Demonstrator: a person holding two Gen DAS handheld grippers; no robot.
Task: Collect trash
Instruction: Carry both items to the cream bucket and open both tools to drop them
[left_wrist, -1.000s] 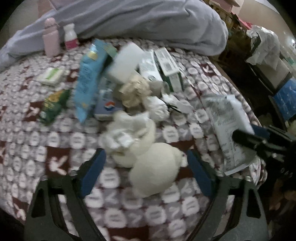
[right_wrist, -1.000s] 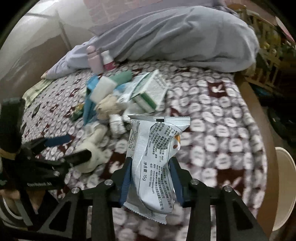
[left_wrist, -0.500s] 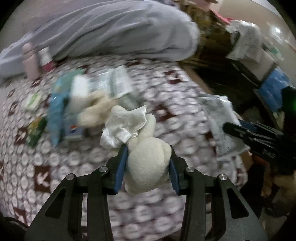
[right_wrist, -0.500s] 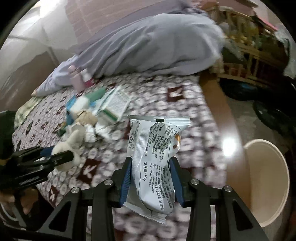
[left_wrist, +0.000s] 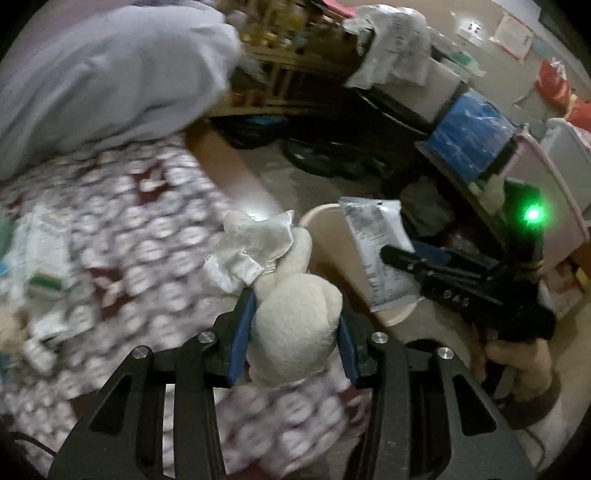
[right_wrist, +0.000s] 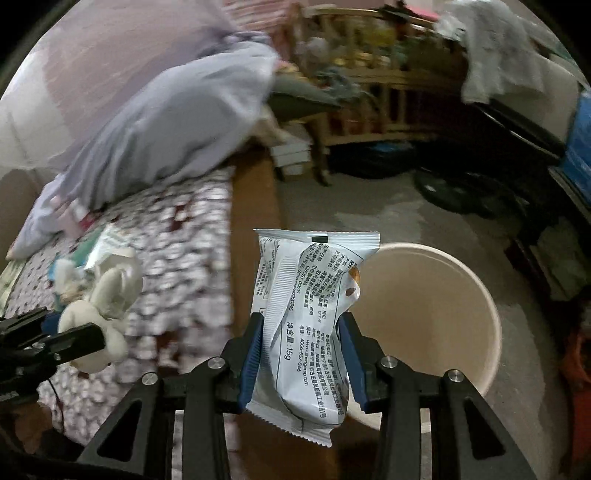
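My left gripper (left_wrist: 295, 317) is shut on a cream wad of crumpled tissue (left_wrist: 291, 314) with a white sheet (left_wrist: 255, 243) sticking out of it, held above the bed's edge. It also shows in the right wrist view (right_wrist: 99, 314). My right gripper (right_wrist: 301, 336) is shut on a white snack wrapper (right_wrist: 310, 321) with black print, held just left of a beige round bin (right_wrist: 461, 295) on the floor. In the left wrist view the wrapper (left_wrist: 380, 251) hangs over the bin (left_wrist: 325, 221).
The bed (right_wrist: 177, 236) has a maroon and white patterned cover, a grey duvet (right_wrist: 177, 122) and several leftover packets (left_wrist: 40, 258). A wooden bed rail (right_wrist: 255, 199) runs beside the bin. Shelves, a blue box (left_wrist: 469, 144) and clutter line the far floor.
My left gripper closed on the tissue wad and lifted it off the bed. Both grippers swung right, from over the bed toward the bin on the floor.
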